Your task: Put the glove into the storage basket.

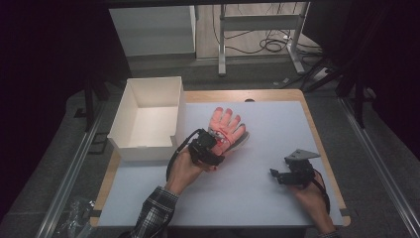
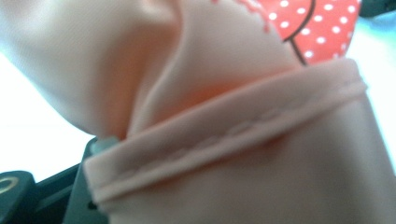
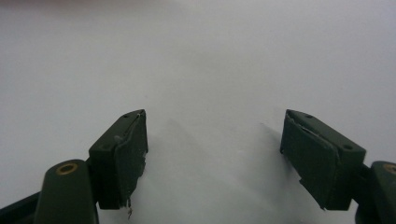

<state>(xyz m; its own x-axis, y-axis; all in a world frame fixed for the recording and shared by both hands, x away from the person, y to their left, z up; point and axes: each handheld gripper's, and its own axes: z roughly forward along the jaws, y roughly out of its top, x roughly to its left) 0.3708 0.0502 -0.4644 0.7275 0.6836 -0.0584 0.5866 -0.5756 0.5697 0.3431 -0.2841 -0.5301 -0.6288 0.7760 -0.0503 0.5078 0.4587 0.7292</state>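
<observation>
Clamping the hemmed cuff of the pink glove mid-tabletop, the left gripper sat at its 7 o'clock; the right gripper, jaws apart, hovered well apart at 4 o'clock.

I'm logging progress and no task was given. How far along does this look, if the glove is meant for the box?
Nothing looks finished: the white box holds nothing. In hand: the left gripper is shut on the cuff of the pink glove, which lies on the mat. Left, presumably: lifting it into the box. The right gripper is open over bare mat.
</observation>
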